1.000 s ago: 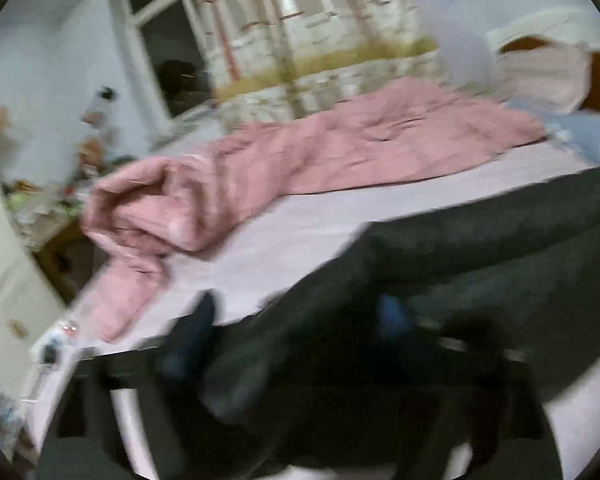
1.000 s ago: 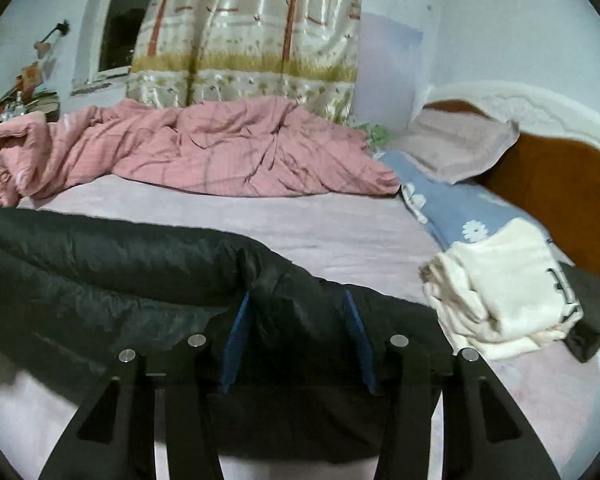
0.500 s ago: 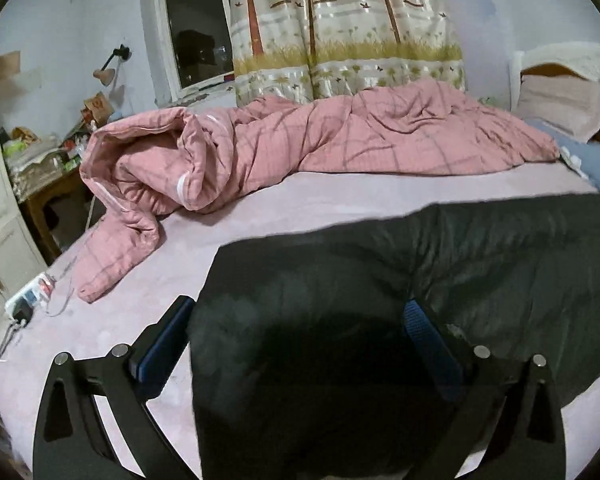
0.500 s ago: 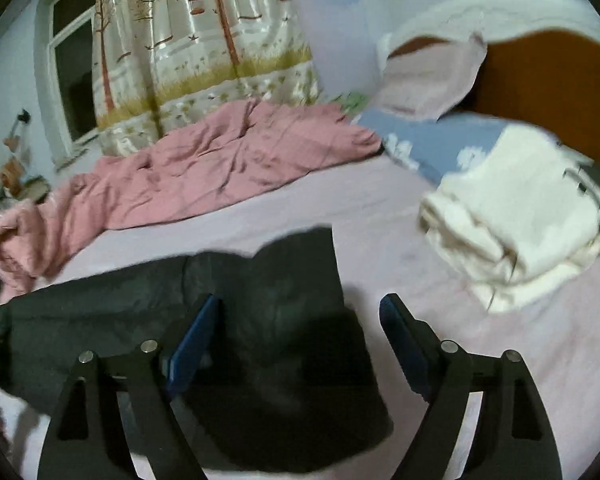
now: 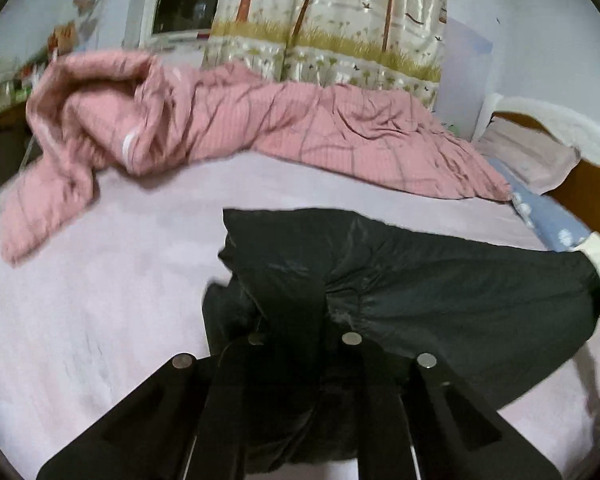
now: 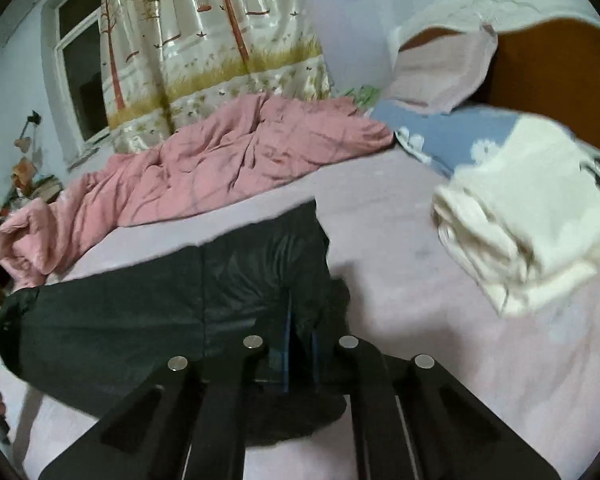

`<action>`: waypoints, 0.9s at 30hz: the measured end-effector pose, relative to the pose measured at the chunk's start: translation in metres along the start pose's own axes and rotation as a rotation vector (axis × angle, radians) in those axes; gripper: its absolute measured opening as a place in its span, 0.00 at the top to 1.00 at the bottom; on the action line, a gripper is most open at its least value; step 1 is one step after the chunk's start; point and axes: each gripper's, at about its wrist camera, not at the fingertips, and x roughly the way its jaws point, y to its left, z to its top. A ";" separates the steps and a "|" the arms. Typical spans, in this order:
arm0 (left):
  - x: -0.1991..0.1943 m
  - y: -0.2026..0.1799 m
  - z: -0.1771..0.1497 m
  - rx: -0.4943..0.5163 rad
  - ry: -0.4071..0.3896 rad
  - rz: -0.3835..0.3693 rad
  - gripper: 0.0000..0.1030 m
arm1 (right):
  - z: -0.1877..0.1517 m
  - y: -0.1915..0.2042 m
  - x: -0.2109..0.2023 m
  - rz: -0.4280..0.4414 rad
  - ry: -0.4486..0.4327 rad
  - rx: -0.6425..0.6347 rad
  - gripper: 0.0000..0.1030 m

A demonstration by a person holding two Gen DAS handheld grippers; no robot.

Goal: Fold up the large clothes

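Observation:
A dark, shiny padded garment lies stretched across the pale pink bed sheet. My left gripper is at its left end, jaws closing, with a bunched fold of the dark fabric pinched between them. The right wrist view shows the same garment running off to the left. My right gripper is at its right end, jaws closing too, the blue pads almost together on a dark fold. The fabric hides the left fingertips.
A rumpled pink quilt lies along the bed's far side under a patterned curtain. Folded cream clothes sit right of my right gripper, next to a blue flowered pillow and the brown headboard.
Half a second ago both grippers stood wide open over the dark garment. Now both have drawn in on its ends, and the fabric bunches up at each grip.

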 end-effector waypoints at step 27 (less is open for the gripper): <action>0.018 0.006 0.012 0.039 -0.150 0.270 0.26 | 0.014 0.015 0.050 -0.118 -0.021 -0.043 0.65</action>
